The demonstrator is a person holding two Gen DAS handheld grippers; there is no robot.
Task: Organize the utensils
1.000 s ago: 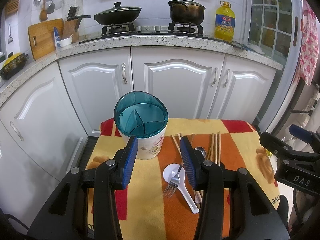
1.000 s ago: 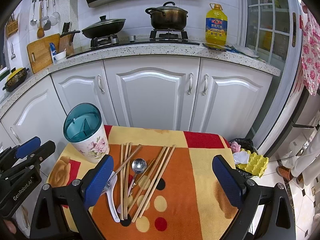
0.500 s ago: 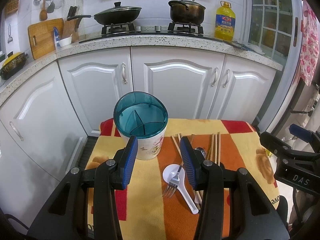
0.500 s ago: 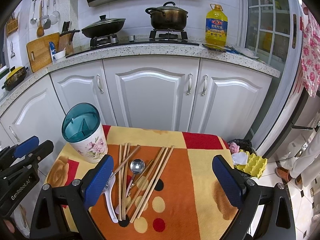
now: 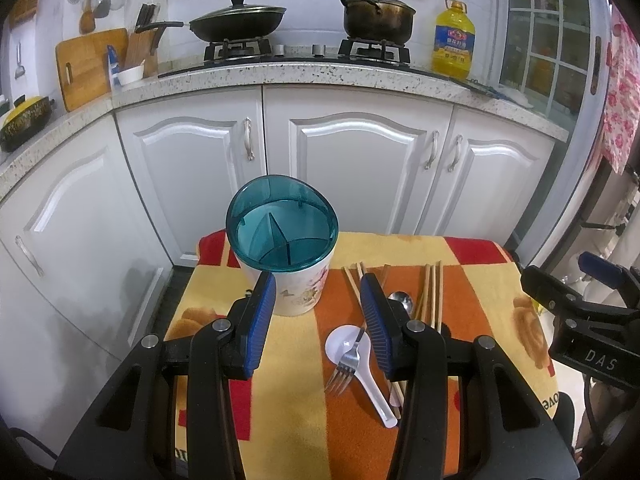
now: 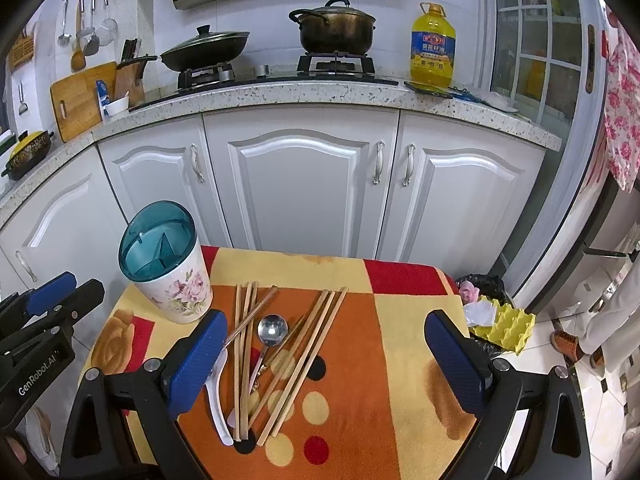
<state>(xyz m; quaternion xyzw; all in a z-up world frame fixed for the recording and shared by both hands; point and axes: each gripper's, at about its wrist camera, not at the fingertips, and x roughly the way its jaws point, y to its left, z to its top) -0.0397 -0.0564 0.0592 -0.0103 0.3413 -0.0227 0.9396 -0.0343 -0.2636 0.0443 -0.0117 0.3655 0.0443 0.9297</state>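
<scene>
A small table draped in a patterned cloth point(image 6: 400, 344) of orange, yellow and red blocks stands in front of white kitchen cabinets point(image 6: 300, 184) under a speckled stone counter point(image 6: 280, 94). On the counter a lidded wok point(image 5: 238, 22) and a dark pot point(image 5: 378, 16) sit on a gas hob, with a yellow oil bottle point(image 6: 433, 46) to the right and a wooden cutting board point(image 5: 86, 66) leaning at the left. On the cloth's far left corner stands the utensil holder point(image 6: 172, 276), a floral white cup with a teal divided insert, upright and with nothing in its compartments. Beside it, spread loosely over the orange part, lie the chopsticks point(image 6: 304, 356), a metal spoon point(image 6: 272, 330), a white soup spoon point(image 5: 362, 364) and a fork point(image 5: 344, 366) resting across the soup spoon's bowl. The left gripper point(image 5: 318, 320) hovers above the near edge with its blue pads partly apart and nothing between them; the right gripper point(image 6: 324, 360) is spread wide over the utensils, also holding nothing. The right gripper's left pad covers most of the soup spoon and all of the fork in the right wrist view, and the chopsticks overlap so that their number is hard to count. A bin with a yellow egg tray point(image 6: 504, 324) sits on the floor to the right, partly cut off by the table
</scene>
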